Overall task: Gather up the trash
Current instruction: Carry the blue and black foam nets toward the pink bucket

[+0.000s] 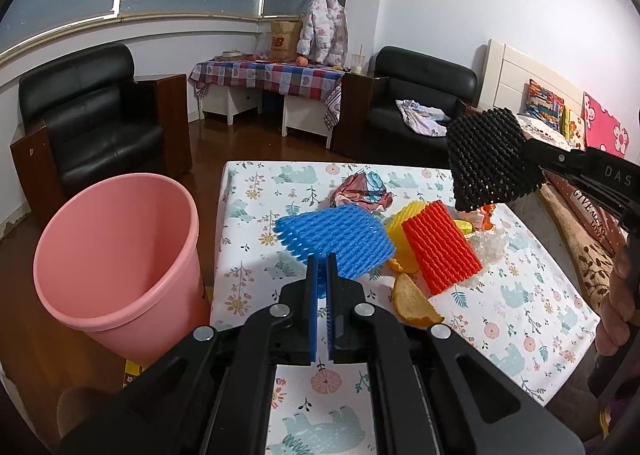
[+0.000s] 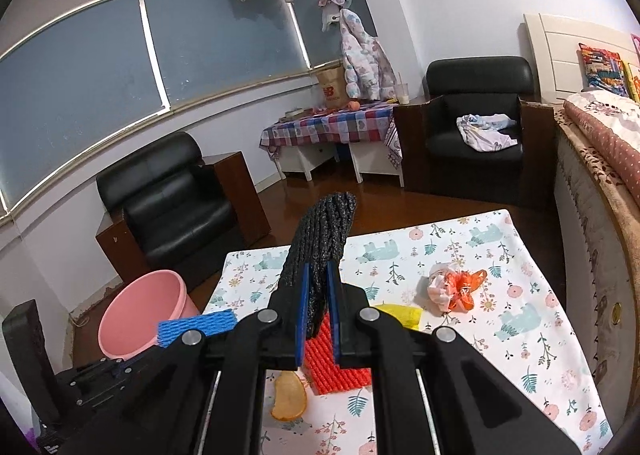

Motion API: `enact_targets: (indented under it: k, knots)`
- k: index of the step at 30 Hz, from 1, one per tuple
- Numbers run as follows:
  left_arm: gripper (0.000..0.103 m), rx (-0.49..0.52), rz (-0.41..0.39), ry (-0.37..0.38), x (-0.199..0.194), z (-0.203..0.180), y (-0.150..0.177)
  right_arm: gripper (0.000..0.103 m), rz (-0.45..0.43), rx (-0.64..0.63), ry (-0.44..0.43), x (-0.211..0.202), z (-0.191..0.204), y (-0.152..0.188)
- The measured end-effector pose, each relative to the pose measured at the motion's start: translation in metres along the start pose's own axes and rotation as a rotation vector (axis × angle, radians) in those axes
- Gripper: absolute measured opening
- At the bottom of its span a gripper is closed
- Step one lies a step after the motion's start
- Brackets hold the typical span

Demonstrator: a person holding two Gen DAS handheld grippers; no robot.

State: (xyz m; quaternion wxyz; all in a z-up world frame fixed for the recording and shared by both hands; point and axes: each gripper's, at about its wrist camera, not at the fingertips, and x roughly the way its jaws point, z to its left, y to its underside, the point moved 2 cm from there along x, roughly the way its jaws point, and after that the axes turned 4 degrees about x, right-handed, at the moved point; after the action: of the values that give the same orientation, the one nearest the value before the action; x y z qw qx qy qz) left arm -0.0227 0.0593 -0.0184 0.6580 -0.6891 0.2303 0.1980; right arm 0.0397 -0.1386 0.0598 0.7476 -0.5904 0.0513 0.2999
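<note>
My left gripper is shut on the near edge of a blue foam net, which is lifted over the table's left part. My right gripper is shut on a black foam net and holds it above the table; the black net also shows in the left wrist view. On the floral table lie a red foam net, a yellow foam net, orange peel, a crumpled wrapper and an orange-white plastic scrap. A pink bin stands on the floor left of the table.
Two black armchairs stand behind, with a checkered side table between them. A bed runs along the table's right side. The floor is dark wood.
</note>
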Motion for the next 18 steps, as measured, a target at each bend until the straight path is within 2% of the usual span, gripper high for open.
enact_targets:
  k: [11,18]
  knots:
    - [0.003,-0.031,-0.022,-0.005,-0.005,0.01,-0.002,0.009,0.015,-0.023,-0.027,0.004,0.021,0.006]
    - [0.003,-0.068,-0.042,-0.033,-0.011,0.028,-0.006,0.009,0.064,-0.058,-0.075,0.021,0.045,0.018]
